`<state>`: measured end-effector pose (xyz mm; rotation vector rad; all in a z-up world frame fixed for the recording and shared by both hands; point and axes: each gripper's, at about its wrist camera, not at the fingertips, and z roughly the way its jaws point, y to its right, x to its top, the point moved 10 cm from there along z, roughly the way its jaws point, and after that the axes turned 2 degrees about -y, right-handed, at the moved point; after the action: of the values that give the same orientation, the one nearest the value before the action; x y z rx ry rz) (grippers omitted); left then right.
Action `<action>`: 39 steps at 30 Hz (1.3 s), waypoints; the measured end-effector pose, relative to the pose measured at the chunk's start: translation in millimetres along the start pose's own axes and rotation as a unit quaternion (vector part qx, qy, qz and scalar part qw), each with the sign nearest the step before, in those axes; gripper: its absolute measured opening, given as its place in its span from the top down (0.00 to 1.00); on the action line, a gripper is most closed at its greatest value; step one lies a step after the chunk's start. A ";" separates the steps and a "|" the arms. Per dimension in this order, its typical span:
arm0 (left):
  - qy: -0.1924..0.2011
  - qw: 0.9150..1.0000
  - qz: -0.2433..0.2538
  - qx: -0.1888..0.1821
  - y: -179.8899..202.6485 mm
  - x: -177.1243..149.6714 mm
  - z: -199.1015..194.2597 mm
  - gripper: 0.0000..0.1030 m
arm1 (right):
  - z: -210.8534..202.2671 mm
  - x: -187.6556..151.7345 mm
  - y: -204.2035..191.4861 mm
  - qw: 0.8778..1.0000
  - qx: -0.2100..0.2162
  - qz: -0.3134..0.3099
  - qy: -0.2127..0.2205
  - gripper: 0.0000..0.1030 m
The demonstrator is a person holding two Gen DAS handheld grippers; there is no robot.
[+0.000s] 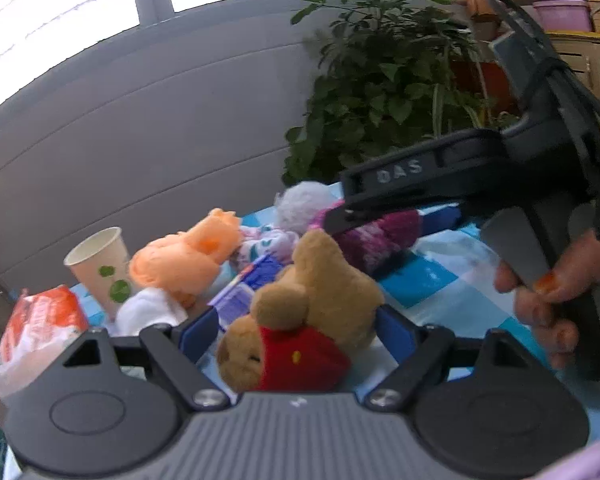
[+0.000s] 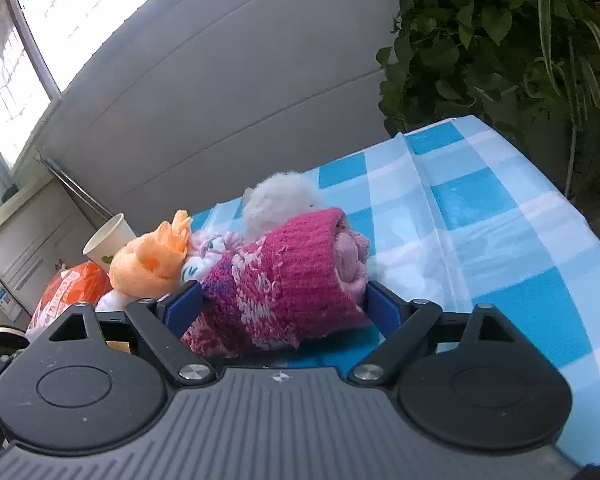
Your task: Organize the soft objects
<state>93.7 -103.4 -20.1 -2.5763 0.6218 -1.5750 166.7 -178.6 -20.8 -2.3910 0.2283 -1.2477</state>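
Looks like sorting's barely underway: left gripper (image 1: 296, 332) has its wide jaws around the brown teddy (image 1: 300, 320), right gripper (image 2: 282, 300) likewise hugs the pink knit roll (image 2: 284, 280), other plushies still piled on the checkered tablecloth (image 2: 480, 208).

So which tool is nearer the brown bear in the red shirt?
Left. The left tool has the brown bear between its blue fingers; the right tool sits farther back, around the pink knitted roll.
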 end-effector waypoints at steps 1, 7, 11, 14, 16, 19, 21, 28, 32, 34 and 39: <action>0.001 1.000 0.002 -0.006 1.5 -0.1 2.2 0.17 | 1.4 1.0 -1.0 1.000 0.001 -0.002 0.001 0.00; -0.005 1.000 0.014 -0.026 12.5 -5.9 10.8 0.17 | 9.7 4.0 -4.8 1.000 -0.004 -0.026 0.006 0.00; -0.008 1.000 0.011 -0.024 11.2 -9.2 15.0 0.20 | 8.9 4.9 -4.7 1.000 -0.003 -0.029 0.006 0.00; -0.011 1.000 0.011 -0.017 10.7 -11.2 17.5 0.24 | 15.1 2.8 -0.4 1.000 0.003 -0.018 -0.007 0.00; -0.018 1.000 0.006 -0.010 8.1 -11.7 19.9 0.26 | 18.8 0.5 -3.1 1.000 -0.001 -0.028 -0.011 0.00; -0.017 1.000 0.001 -0.008 7.1 -10.2 19.7 0.29 | 18.3 -2.2 -9.3 0.998 -0.012 -0.054 -0.010 0.00; -0.017 1.000 -0.006 -0.005 6.2 -10.4 18.2 0.31 | 17.7 -3.7 -12.9 0.998 -0.015 -0.069 -0.007 0.00; -0.015 0.999 -0.042 -0.021 5.7 -13.8 6.1 0.31 | 6.3 -10.3 -16.2 0.996 -0.024 -0.089 0.009 0.22; -0.012 0.998 -0.056 -0.032 5.8 -17.1 -3.9 0.32 | -1.4 -14.4 -17.4 0.994 -0.033 -0.098 0.015 0.32; -0.012 0.997 -0.063 -0.032 3.8 -18.8 -8.9 0.31 | -6.8 -17.2 -17.5 0.994 -0.036 -0.097 0.019 0.36; -0.006 0.996 -0.080 -0.030 -5.8 -24.4 -26.6 0.31 | -23.4 -26.7 -18.3 0.994 -0.046 -0.100 0.027 0.60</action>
<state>62.8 -85.0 -26.5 -2.7393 0.4804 -1.6065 131.3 -160.3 -20.7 -2.5115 0.0650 -1.4204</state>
